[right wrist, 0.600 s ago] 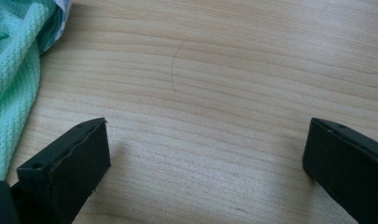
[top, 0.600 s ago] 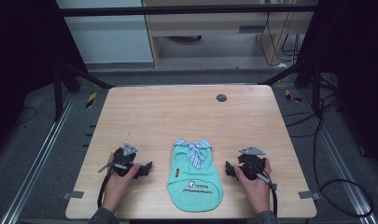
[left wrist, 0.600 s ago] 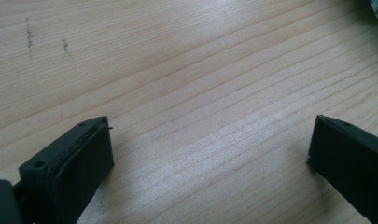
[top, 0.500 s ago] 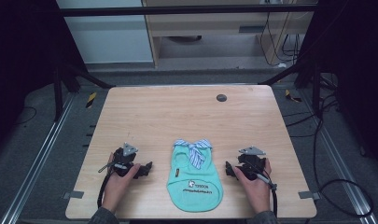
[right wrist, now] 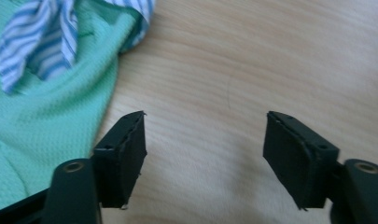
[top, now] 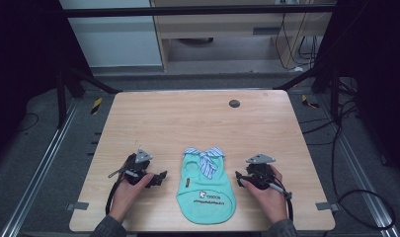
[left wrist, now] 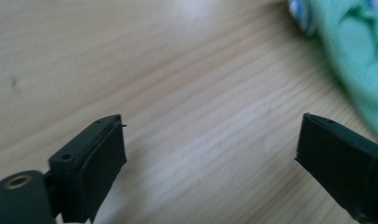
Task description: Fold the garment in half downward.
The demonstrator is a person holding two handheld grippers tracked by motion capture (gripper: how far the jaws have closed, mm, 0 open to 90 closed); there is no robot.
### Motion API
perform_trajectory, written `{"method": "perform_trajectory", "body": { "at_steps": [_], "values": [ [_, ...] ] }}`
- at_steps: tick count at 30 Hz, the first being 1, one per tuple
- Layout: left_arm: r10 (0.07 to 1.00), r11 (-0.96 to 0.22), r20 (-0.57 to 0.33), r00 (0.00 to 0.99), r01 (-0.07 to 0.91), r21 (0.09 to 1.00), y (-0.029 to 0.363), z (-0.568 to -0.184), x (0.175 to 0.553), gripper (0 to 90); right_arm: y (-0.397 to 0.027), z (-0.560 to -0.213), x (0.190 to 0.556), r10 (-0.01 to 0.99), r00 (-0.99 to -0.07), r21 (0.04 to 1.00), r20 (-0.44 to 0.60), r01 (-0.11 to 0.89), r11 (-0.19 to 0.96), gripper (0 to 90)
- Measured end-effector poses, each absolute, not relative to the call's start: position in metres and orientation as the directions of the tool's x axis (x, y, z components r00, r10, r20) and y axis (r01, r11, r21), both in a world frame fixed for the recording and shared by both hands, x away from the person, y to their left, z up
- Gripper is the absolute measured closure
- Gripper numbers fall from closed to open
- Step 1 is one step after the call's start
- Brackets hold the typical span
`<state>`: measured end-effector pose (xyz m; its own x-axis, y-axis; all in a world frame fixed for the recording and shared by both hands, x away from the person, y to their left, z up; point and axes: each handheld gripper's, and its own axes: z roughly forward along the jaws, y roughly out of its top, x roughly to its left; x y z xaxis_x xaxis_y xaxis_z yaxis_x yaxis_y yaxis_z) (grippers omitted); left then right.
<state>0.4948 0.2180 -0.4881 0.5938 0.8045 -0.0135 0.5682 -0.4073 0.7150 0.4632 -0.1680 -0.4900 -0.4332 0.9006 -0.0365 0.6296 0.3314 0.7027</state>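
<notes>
Shirt (top: 206, 185), mint green with a striped collar (top: 204, 157), lies flat at the near edge of the surface (top: 187, 118) between my left gripper (top: 160, 177) and right gripper (top: 239, 178). Both jaws are spread, holding nothing. I judge grasping comes next, each side closing on an edge. Its small printed logo is unreadable.

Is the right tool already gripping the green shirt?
No, in the right gripper view the right tool stands open over bare wood, with the green shirt lying off beside one jaw.
</notes>
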Motion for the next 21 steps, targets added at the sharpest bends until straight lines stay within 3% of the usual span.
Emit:
{"method": "perform_trajectory", "body": {
  "at_steps": [8, 9, 11, 21],
  "values": [
    [0.762, -0.431, -0.034, 0.647, 0.546, 0.719, 0.187, -0.46, 0.528, 15.9, -0.151, -0.469, 0.499, 0.855, -0.516, 0.683, -0.057, 0.604, 0.41, 50.0],
    [0.753, -0.443, -0.033, 0.657, 0.544, 0.713, 0.18, -0.455, 0.536, 22.0, -0.146, -0.467, 0.508, 0.845, -0.531, 0.68, -0.058, 0.599, 0.423, 55.4],
    [0.744, -0.451, -0.036, 0.668, 0.541, 0.71, 0.171, -0.45, 0.543, 25.4, -0.139, -0.463, 0.517, 0.835, -0.547, 0.684, -0.061, 0.586, 0.433, 59.5],
    [0.741, -0.472, -0.026, 0.671, 0.548, 0.691, 0.141, -0.438, 0.569, 46.5, -0.109, -0.456, 0.551, 0.812, -0.583, 0.694, -0.018, 0.578, 0.43, 67.2]
  ]
}}
